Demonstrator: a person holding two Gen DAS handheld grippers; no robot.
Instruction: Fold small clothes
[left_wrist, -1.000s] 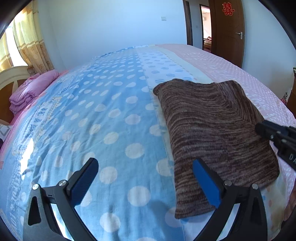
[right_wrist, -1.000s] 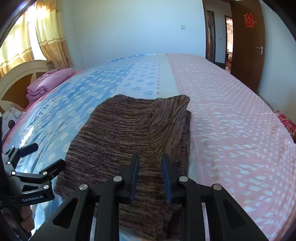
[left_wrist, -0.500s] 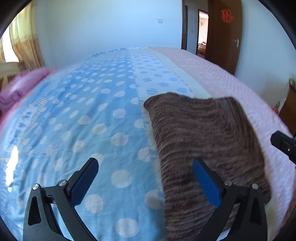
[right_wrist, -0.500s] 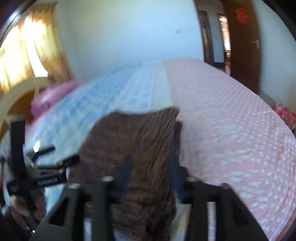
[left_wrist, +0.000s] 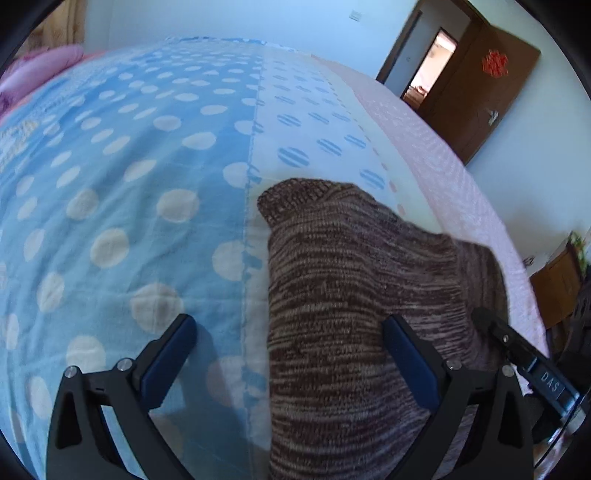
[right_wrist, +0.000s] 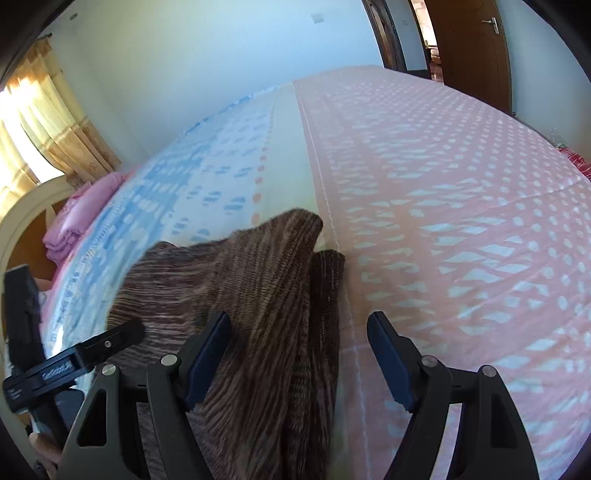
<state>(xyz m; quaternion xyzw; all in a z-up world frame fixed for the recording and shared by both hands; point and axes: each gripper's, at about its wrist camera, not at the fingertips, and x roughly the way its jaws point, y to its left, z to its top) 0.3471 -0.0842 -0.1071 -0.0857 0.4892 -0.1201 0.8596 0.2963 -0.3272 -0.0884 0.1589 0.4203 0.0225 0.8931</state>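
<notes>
Both grippers stand wide open, holding nothing. Right gripper (right_wrist: 299, 354) has just opened and let go of the sweater (right_wrist: 258, 295), which lies lower centre on the bed (right_wrist: 443, 184); left gripper (left_wrist: 291, 354) straddles its edge, probably ready for another fold.

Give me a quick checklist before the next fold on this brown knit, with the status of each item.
1. Left gripper open: ok, its fingers stand wide, straddling the left edge of the brown knit garment.
2. Right gripper open: ok, its fingers have just been opening; the garment's right edge lies between them, unpressed.
3. Garment free of both grippers: ok, no finger presses on it.
4. Garment lying flat: not ok, the far corner is humped and a darker layer pokes out beside it.
5. Space on the bedspread to fold: ok.
6. Near hem aligned: cannot tell, it is out of frame.
</notes>
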